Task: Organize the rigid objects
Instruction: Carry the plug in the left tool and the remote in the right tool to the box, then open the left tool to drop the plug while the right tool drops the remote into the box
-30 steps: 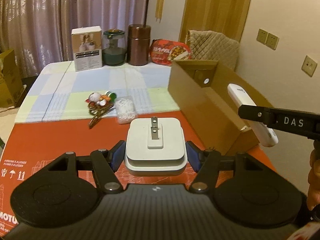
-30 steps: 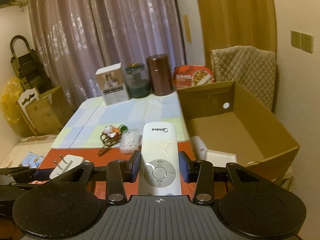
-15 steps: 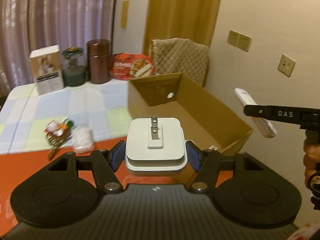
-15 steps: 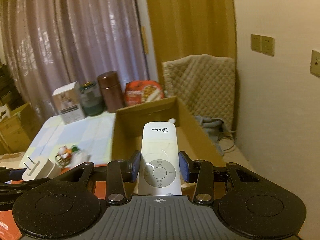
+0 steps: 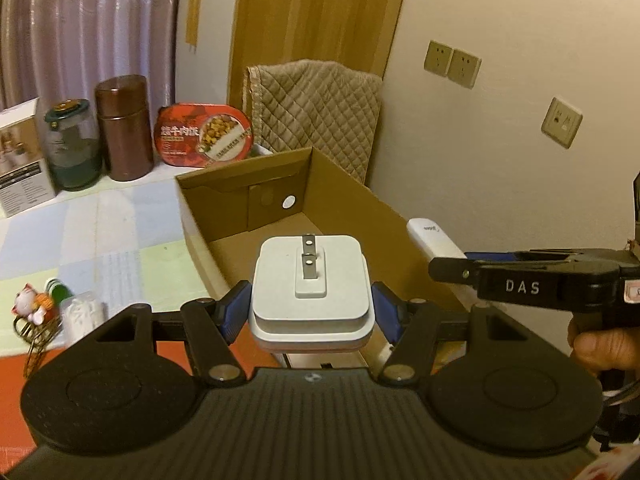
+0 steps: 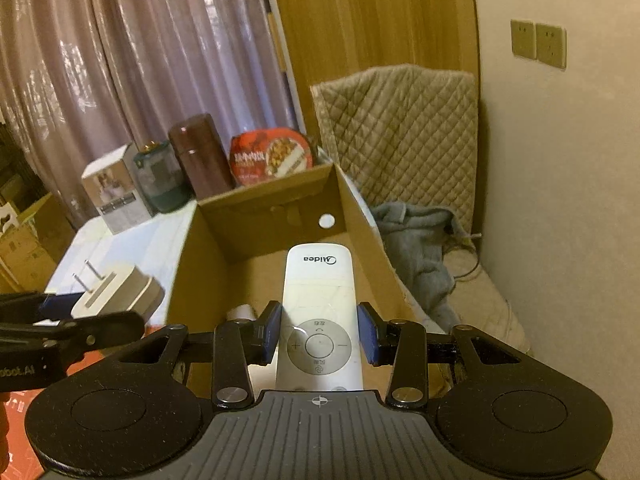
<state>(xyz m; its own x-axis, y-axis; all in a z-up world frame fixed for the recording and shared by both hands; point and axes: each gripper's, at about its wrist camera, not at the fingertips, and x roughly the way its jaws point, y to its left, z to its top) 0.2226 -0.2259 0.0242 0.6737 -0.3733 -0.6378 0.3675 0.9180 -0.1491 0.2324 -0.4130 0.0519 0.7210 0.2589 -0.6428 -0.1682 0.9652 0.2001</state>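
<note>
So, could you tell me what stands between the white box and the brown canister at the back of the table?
A glass jar with a dark green lid stands between the white box and the brown canister; both wrist views show it.

Hidden or cut off:
- White box (image 5: 22,160): cropped by the left edge of the left wrist view.
- Remote control (image 6: 318,320): lower end hidden behind the gripper body; button symbols too small to read.
- Cardboard box (image 6: 208,248): near floor screened by the remote; a white item (image 6: 242,312) inside shows only in part.
- Hand (image 5: 600,350): only partly in frame at the right edge.
- Figurine (image 5: 28,306): blurred.
</note>
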